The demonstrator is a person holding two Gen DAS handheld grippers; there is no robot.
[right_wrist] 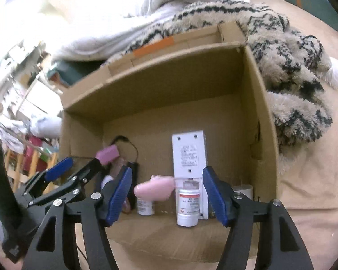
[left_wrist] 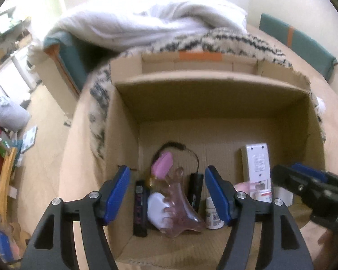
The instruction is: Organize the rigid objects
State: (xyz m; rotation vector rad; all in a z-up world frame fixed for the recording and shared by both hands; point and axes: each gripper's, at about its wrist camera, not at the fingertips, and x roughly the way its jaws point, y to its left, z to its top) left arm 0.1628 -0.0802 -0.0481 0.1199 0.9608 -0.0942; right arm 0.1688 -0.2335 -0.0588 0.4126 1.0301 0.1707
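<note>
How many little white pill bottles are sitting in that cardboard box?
2. One bottle with a red-striped label stands in front of the white remote; a smaller bottle stands to its left, under the pink object. Others may be hidden behind the clutter.

Nothing printed here can be read letter for letter. The white remote (right_wrist: 190, 157) standing against the back wall of the cardboard box (right_wrist: 259, 103) carries a grey label block of several lines, all too blurred to make out. The white bottle (right_wrist: 188, 207) in front of it has a label with a red band and small dark print, perhaps a brand mark, but illegible. The black stick (left_wrist: 140, 209) at the box's left shows purple lettering down its side, also unreadable.
</note>
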